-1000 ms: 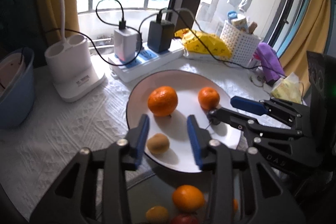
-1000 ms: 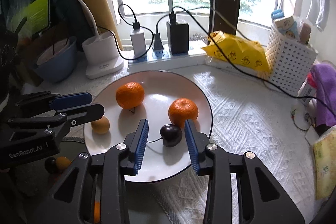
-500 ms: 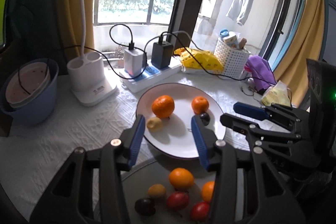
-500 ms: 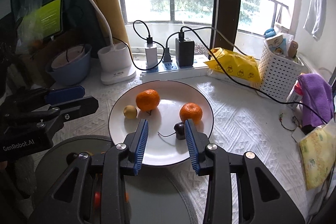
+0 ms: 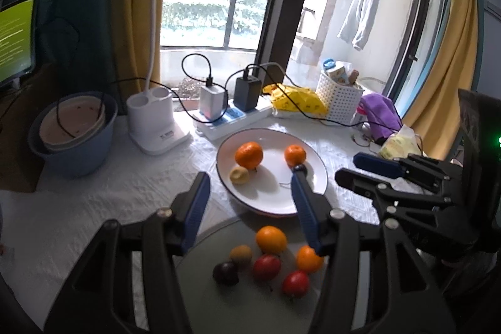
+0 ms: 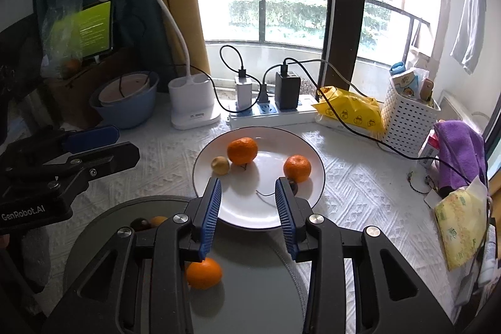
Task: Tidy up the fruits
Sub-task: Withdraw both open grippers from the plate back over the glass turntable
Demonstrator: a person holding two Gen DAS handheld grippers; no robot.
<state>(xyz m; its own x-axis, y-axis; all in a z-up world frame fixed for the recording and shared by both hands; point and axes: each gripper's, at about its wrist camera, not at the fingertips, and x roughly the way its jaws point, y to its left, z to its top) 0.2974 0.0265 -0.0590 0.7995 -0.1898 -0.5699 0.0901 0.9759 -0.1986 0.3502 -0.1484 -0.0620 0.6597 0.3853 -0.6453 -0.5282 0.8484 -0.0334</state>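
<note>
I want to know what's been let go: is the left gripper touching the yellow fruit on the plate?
Apart. The left wrist view shows the left gripper empty, with the yellow fruit lying free on the white plate beyond it.

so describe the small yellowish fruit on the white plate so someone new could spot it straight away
Find the white plate on the table, in front of the power strip. On the side nearer the desk lamp base sits the larger of two oranges, and the small yellowish fruit rests right against it. It is the only pale, dull yellow fruit on the plate, much smaller than either orange.
</note>
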